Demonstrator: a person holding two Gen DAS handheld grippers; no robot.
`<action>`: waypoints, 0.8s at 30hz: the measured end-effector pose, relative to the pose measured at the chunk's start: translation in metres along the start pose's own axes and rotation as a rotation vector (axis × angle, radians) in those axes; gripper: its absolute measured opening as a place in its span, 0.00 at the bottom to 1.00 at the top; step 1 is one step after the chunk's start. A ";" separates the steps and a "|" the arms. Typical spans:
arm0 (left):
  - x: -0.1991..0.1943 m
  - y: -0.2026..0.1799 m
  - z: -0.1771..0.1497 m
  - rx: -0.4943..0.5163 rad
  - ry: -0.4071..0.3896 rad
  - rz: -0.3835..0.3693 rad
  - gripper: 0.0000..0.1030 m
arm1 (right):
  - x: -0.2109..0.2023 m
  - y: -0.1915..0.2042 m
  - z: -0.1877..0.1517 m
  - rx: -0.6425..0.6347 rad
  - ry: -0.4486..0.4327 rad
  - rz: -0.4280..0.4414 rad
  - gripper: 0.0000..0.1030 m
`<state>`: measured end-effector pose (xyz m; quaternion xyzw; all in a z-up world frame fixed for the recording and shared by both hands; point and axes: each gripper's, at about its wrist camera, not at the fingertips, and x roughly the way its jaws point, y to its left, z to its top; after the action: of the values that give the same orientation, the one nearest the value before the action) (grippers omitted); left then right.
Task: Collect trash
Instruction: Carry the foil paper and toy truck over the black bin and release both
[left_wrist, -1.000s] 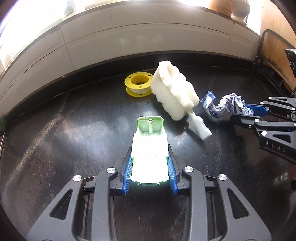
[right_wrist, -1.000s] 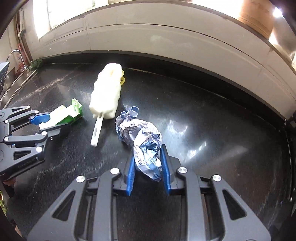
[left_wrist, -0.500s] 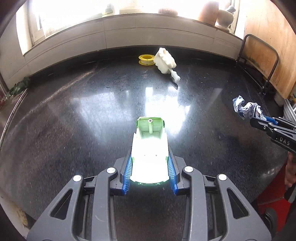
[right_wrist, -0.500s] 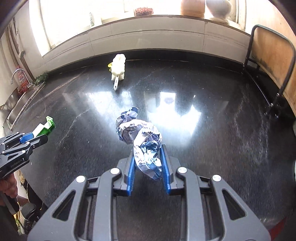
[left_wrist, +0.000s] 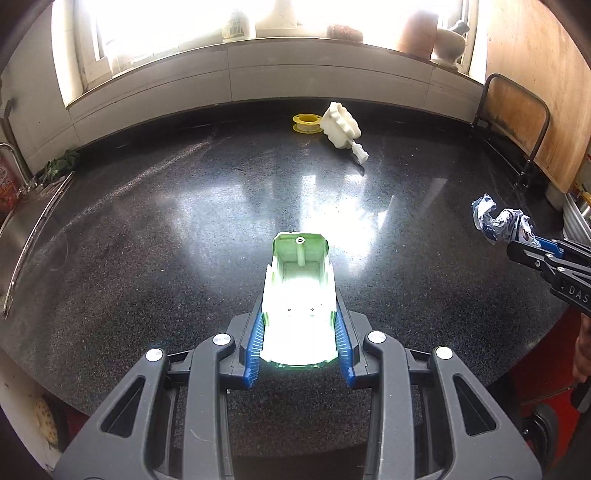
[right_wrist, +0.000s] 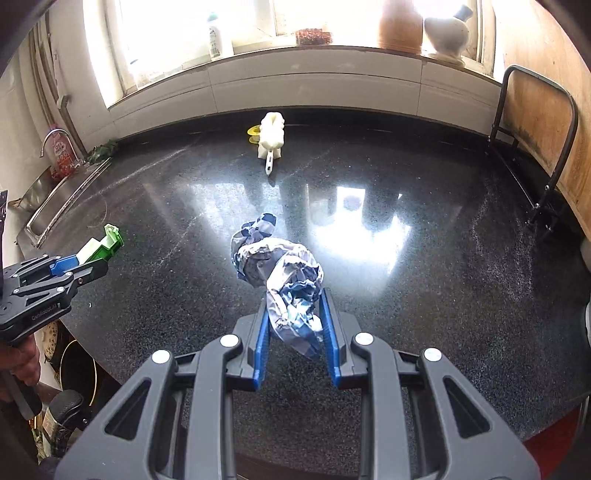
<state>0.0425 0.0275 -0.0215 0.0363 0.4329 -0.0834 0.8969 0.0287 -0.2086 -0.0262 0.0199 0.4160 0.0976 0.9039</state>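
My left gripper (left_wrist: 298, 314) is shut on a white and green plastic casing (left_wrist: 299, 295), held above the near edge of the black counter (left_wrist: 147, 240). It also shows in the right wrist view (right_wrist: 79, 264) with the casing (right_wrist: 101, 245). My right gripper (right_wrist: 295, 317) is shut on a crumpled blue and white wrapper (right_wrist: 284, 280), also seen at the right in the left wrist view (left_wrist: 498, 221). A white plastic bottle-like piece (left_wrist: 341, 127) and a yellow spool (left_wrist: 306, 122) lie far back on the counter.
A steel sink (right_wrist: 55, 199) with a tap sits at the left. A black metal rack (right_wrist: 535, 147) and a wooden board stand at the right. Jars and a vase stand on the window sill (right_wrist: 332, 48). The counter's front edge is close below both grippers.
Both grippers have pulled back from the white piece and spool toward the counter's near edge, each still holding its item. The white piece and spool stayed in place.
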 end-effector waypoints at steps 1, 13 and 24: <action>-0.002 0.003 0.000 -0.004 -0.002 0.005 0.32 | 0.001 0.003 0.002 -0.004 -0.001 0.004 0.25; -0.056 0.081 -0.030 -0.136 -0.056 0.121 0.32 | 0.008 0.131 0.035 -0.220 -0.018 0.234 0.25; -0.121 0.215 -0.146 -0.445 0.000 0.410 0.32 | 0.016 0.362 0.007 -0.584 0.064 0.578 0.25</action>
<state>-0.1048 0.2729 -0.0189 -0.0743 0.4242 0.1965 0.8808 -0.0141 0.1495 0.0091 -0.1245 0.3759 0.4620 0.7936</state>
